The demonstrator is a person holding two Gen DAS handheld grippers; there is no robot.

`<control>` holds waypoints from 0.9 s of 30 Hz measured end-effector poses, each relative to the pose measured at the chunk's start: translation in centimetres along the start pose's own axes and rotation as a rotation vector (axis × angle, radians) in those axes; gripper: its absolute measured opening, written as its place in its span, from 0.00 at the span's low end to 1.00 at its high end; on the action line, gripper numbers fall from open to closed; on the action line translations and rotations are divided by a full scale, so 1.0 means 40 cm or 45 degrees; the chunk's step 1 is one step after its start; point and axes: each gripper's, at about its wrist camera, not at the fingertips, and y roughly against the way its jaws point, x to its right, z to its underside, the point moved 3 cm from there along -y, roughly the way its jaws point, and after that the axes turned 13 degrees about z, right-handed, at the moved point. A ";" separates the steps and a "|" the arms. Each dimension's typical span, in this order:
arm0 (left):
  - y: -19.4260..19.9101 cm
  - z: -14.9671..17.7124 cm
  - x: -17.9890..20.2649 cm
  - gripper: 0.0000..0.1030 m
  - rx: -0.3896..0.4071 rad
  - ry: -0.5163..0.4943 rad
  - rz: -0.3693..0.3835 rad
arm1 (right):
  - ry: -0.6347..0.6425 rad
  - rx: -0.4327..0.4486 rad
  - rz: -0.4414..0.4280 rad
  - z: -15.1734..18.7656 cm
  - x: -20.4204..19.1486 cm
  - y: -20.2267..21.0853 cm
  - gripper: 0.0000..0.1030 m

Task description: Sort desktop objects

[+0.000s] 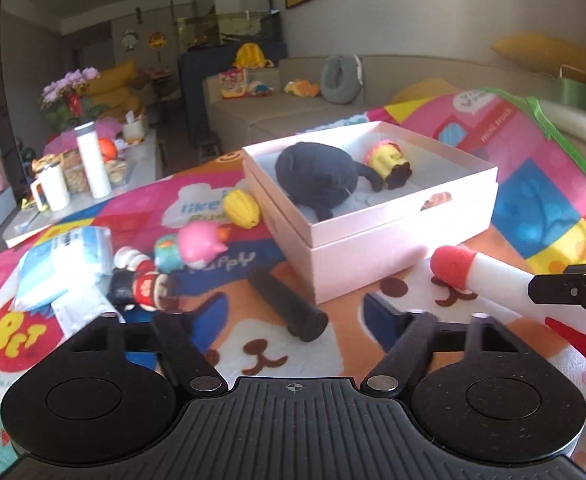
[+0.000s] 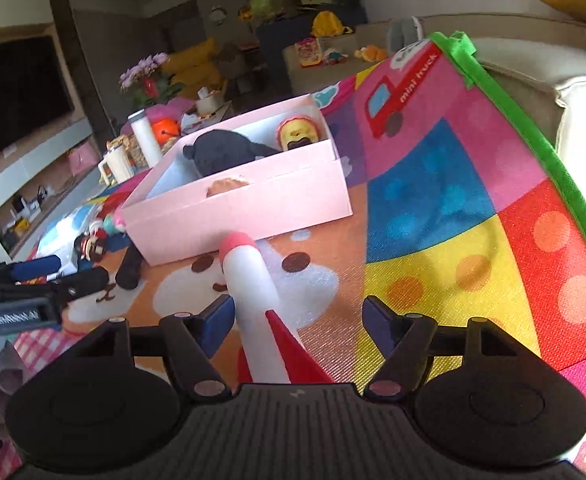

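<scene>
My right jaws (image 2: 297, 318) stand spread around the rocket (image 2: 249, 280), which lies just in front of the box (image 2: 253, 208), a light, stiff, smooth toy best pinched mid-body, while my left jaws (image 1: 293, 316) stand apart, empty.
</scene>
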 end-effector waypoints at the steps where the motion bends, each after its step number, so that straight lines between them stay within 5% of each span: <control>1: -0.020 -0.003 0.004 0.68 -0.026 0.000 -0.019 | -0.015 -0.002 -0.001 0.001 0.004 -0.003 0.77; 4: -0.064 -0.001 -0.005 0.64 -0.069 0.009 -0.090 | -0.027 -0.009 -0.006 0.003 0.006 -0.010 0.79; 7: -0.074 0.012 -0.027 0.33 -0.101 0.062 -0.070 | -0.027 -0.018 -0.006 0.004 0.003 -0.018 0.83; 11: -0.030 0.036 -0.036 0.25 -0.097 0.066 -0.055 | -0.035 -0.023 -0.024 0.004 0.002 -0.021 0.87; 19: 0.147 0.145 -0.003 0.29 -0.148 0.035 0.081 | -0.039 -0.014 0.017 0.004 0.001 -0.016 0.96; 23: 0.189 0.176 -0.034 0.53 -0.116 0.048 -0.032 | -0.002 0.002 0.055 0.005 -0.012 -0.007 0.97; 27: 0.191 0.172 -0.105 0.59 -0.111 0.069 -0.219 | 0.044 0.080 0.073 0.013 -0.040 0.050 0.99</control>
